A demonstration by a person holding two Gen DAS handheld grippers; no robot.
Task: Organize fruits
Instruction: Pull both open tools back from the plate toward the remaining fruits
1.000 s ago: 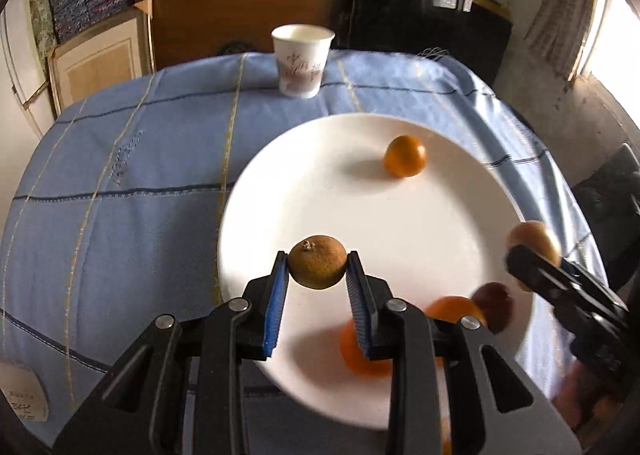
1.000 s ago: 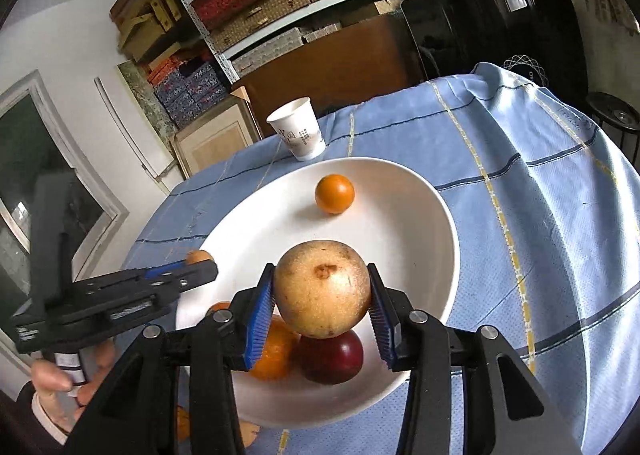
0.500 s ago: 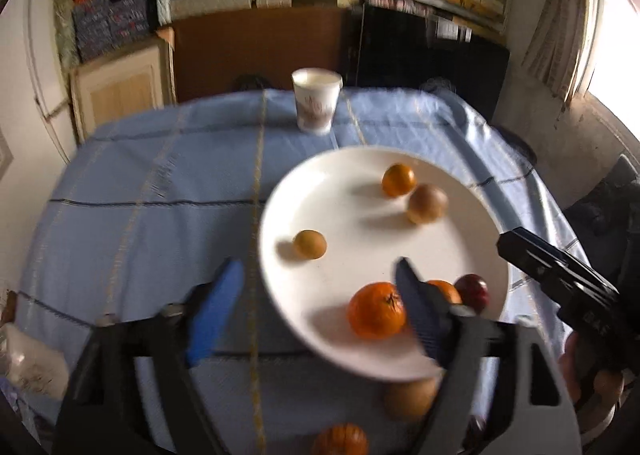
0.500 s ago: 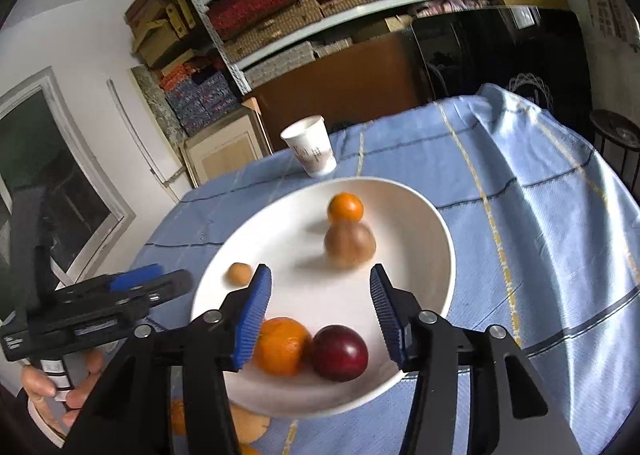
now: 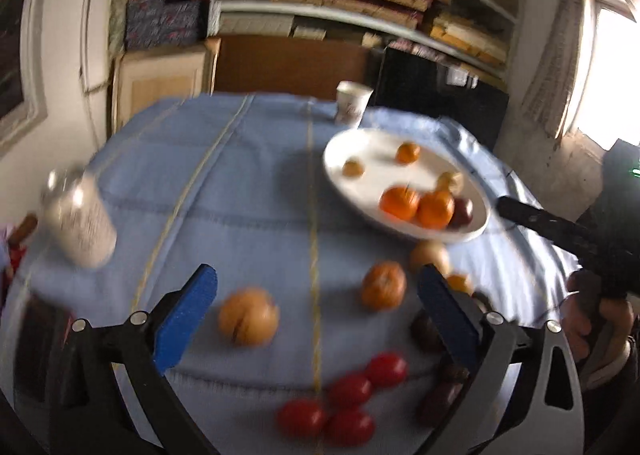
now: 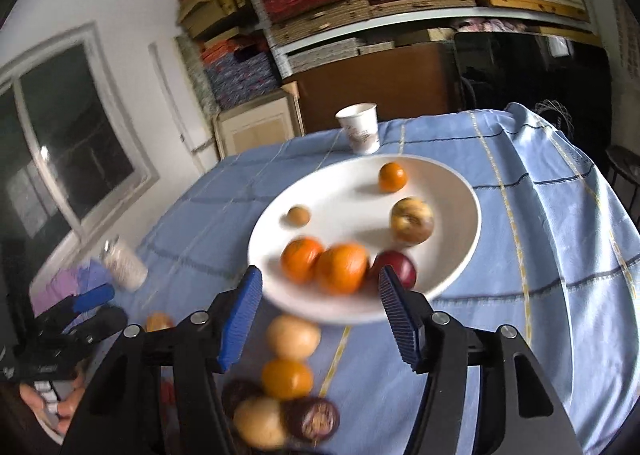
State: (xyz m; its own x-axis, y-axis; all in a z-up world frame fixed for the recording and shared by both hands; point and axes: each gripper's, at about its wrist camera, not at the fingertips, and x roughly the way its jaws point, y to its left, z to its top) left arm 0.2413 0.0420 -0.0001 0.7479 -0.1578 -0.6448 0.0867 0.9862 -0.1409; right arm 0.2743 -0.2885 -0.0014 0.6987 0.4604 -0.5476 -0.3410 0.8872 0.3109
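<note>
A white plate (image 6: 460, 191) (image 5: 344, 191) on the blue tablecloth holds several fruits: oranges (image 6: 344, 267), a dark plum (image 6: 394, 269), a tan pear (image 6: 412, 221), a small brown fruit (image 6: 299, 215). My left gripper (image 5: 316, 307) is open and empty, above loose fruit on the cloth: a yellow apple (image 5: 248, 317), an orange (image 5: 383, 285), red tomatoes (image 5: 348, 391). My right gripper (image 6: 320, 315) is open and empty, just short of the plate's near rim, above a pear (image 6: 293, 336), an orange (image 6: 286, 378) and dark fruits (image 6: 312, 419).
A paper cup (image 6: 359, 127) (image 5: 352, 101) stands behind the plate. A white jar (image 5: 78, 223) (image 6: 125, 265) stands at the table's left. Shelves and boxes fill the back wall. The cloth drops off at the right edge (image 6: 600, 255).
Both grippers let go of their fruits onto the plate, opened wide and pulled back toward the near edge, so loose fruit on the cloth came into view.
</note>
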